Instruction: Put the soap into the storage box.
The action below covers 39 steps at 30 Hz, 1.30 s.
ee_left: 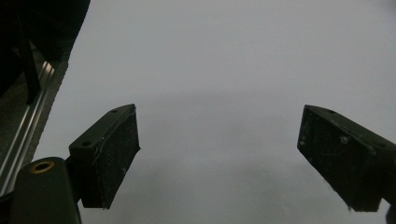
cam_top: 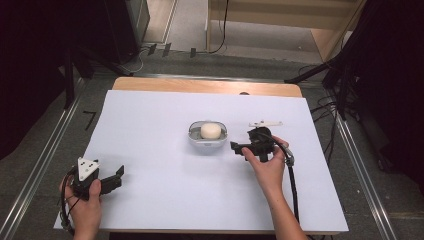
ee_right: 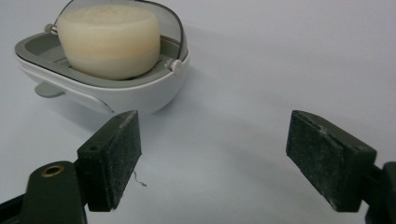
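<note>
A white and grey soap dish (cam_top: pixel 207 138) sits in the middle of the white table sheet (cam_top: pixel 160 185), with a round cream soap bar (cam_top: pixel 210 130) inside it. In the right gripper view the dish (ee_right: pixel 112 88) and the soap (ee_right: pixel 109 39) lie at the upper left, its clear lid tipped back behind the bar. My right gripper (cam_top: pixel 239 147) is just right of the dish, pointing at it, jaws open and empty (ee_right: pixel 212 156). My left gripper (cam_top: pixel 116 177) rests at the near left corner, open over bare sheet (ee_left: pixel 219 154).
The sheet covers a wooden table (cam_top: pixel 205 86) whose far edge shows. Metal rails (cam_top: pixel 37 165) run along both sides of the table, with dark stands and cables beyond. A grey three-cornered plate (cam_top: pixel 265 123) shows above the right hand.
</note>
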Tool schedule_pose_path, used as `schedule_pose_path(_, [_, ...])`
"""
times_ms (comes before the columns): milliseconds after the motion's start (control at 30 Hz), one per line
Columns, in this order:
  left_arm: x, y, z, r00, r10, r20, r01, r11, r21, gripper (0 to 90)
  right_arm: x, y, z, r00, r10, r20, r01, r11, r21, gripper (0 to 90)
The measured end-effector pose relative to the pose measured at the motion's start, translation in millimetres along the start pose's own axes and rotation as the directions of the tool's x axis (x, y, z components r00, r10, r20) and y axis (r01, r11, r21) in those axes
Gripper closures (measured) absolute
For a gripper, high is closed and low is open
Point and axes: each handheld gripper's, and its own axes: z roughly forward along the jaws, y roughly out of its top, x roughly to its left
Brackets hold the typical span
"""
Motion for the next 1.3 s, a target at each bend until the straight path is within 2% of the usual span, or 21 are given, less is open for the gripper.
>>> schedule_pose_path(100, [0.0, 0.0, -0.1, 1.0, 0.002, -0.001, -0.002, 1.0, 0.002, 13.5, -4.7, -5.0, -2.0, 1.0, 0.009, 0.004, -0.009, 1.0, 0.003, 18.3])
schedule_pose_path(367, [-0.1, 0.1, -0.1, 1.0, 0.002, -0.002, -0.002, 1.0, 0.002, 13.5, -10.7, -16.6, -6.1, 0.9997, -0.022, 0.007, 0.022, 1.0, 0.0, 15.0])
schedule_pose_path(500, [-0.2, 0.1, -0.1, 1.0, 0.003, -0.003, -0.003, 1.0, 0.003, 13.5, -12.6, -23.2, -9.0, 0.9987, -0.04, 0.033, 0.04, 0.999, 0.002, 14.7])
schedule_pose_path(800, [-0.3, 0.1, -0.2, 1.0, 0.005, -0.004, -0.005, 1.0, 0.004, 13.5, -23.2, -37.0, -17.4, 0.9992, -0.035, 0.018, 0.035, 0.999, -0.004, 13.7])
schedule_pose_path(1300, [-0.6, 0.1, -0.1, 0.9999, 0.01, -0.007, -0.01, 0.9999, 0.005, 13.5, -43.1, -58.7, -30.6, 0.9991, -0.011, 0.04, 0.011, 1.0, -0.013, 13.6])
